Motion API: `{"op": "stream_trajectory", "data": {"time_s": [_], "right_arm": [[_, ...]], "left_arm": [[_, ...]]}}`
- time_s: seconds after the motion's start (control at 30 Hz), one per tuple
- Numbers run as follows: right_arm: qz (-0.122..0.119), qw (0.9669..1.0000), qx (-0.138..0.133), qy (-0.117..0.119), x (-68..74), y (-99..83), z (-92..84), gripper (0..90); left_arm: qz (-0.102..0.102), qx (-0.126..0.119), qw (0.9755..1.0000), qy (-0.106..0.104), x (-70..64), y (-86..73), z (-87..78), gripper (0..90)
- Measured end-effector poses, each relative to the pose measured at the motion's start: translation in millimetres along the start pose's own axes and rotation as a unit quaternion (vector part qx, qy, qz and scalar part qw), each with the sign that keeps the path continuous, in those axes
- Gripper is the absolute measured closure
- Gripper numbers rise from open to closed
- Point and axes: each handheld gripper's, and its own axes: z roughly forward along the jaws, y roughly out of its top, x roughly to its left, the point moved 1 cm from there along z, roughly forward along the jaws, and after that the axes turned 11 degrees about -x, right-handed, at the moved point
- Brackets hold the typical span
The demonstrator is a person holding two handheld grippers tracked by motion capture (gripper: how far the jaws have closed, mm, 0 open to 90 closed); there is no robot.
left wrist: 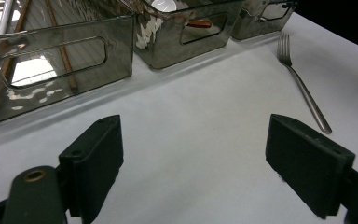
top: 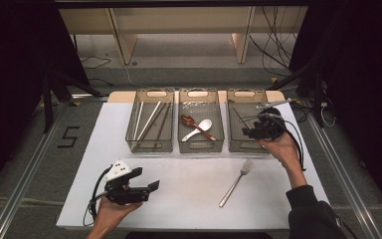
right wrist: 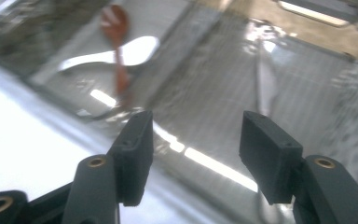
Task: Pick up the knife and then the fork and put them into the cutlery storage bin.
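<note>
The right gripper (top: 258, 130) hangs over the right-hand bin (top: 238, 144); the left gripper (top: 138, 189), jaws spread and empty, rests on open white mat (top: 189, 199), well apart from the fork (top: 235, 182). In the left gripper view, bin walls crowd ahead, the fork lying right. In the right gripper view, the jaws are spread and empty above a blurred utensil (right wrist: 265, 84); a hasty descent risks clipping the rim.

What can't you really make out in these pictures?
- Right bin contents, high view: the right gripper and hand cover them.
- The same bin's floor, right gripper view: blur and glare.
- Chopsticks, left gripper view: cut off by the top edge.
</note>
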Motion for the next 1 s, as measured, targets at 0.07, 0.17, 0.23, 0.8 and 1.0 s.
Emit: {"op": "stream_trajectory", "data": {"time_s": [0.07,0.17,0.23,0.8,1.0], "right_arm": [[-0.004,0.9999,-0.005,0.014,7.8,-2.4,-5.3,43.3],[-0.004,0.9993,-0.011,0.034,19.7,-8.4,-10.7,41.1],[-0.011,0.9989,-0.012,0.043,28.0,-13.5,-13.0,40.7],[-0.037,0.995,-0.004,0.093,73.9,-53.3,-16.4,40.4],[-0.046,0.9929,0.011,0.109,85.9,-67.5,-16.3,41.5]], "left_arm": [[0.001,0.0,1.0,0.001,0.0,0.1,-0.1,18.6],[-0.002,-0.002,1.0,0.002,1.4,0.3,-1.0,18.6],[-0.002,-0.003,1.0,0.004,2.0,0.4,-1.4,18.6],[-0.001,-0.005,1.0,0.003,2.1,0.1,-1.5,18.6],[-0.003,-0.005,1.0,0.003,2.6,-0.2,-1.6,18.6]]}}
